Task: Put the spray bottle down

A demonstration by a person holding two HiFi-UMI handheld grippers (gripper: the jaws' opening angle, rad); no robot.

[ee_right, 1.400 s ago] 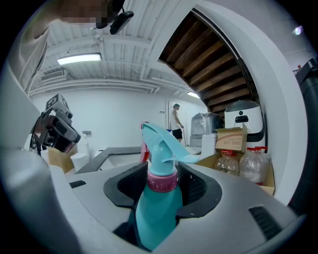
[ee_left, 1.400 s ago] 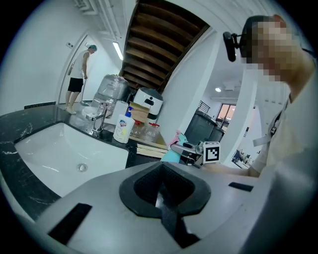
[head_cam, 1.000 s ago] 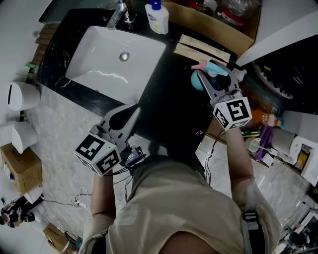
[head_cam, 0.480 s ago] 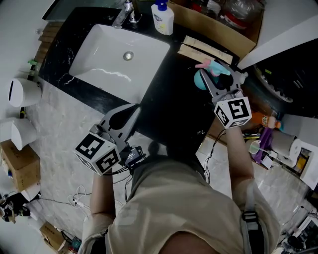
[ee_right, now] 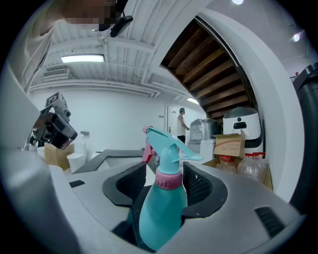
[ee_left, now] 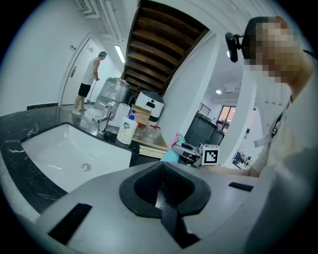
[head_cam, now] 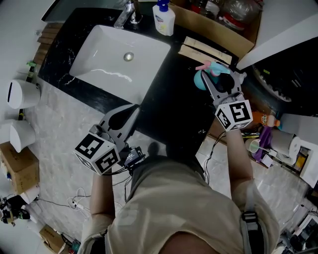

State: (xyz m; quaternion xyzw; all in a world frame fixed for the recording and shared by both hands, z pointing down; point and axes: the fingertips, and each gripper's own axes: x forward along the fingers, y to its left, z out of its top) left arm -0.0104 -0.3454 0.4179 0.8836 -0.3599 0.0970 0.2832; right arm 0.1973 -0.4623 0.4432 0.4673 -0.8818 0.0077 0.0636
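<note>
A teal spray bottle (head_cam: pixel 206 77) with a pink trigger and collar sits between the jaws of my right gripper (head_cam: pixel 218 79), over the black counter (head_cam: pixel 174 106) to the right of the sink. In the right gripper view the spray bottle (ee_right: pixel 164 208) stands upright between the dark pads (ee_right: pixel 201 186) of the right gripper (ee_right: pixel 164 184), which is shut on its body. Whether its base touches the counter is hidden. My left gripper (head_cam: pixel 130 110) hangs at the counter's front edge. The left gripper (ee_left: pixel 160 187) has its jaws pressed together with nothing in them.
A white sink (head_cam: pixel 107 54) with a faucet (head_cam: pixel 126 12) fills the counter's left half. A white soap bottle (head_cam: pixel 164 17) stands behind it. Pale boards (head_cam: pixel 203 49) and a cardboard box (head_cam: pixel 218 25) lie at the back right. Clutter (head_cam: pixel 263 134) crowds the right side.
Hardly anything: the head view has shifted a little, and the right gripper keeps the bottle over the same part of the counter. The left gripper has stayed put.
</note>
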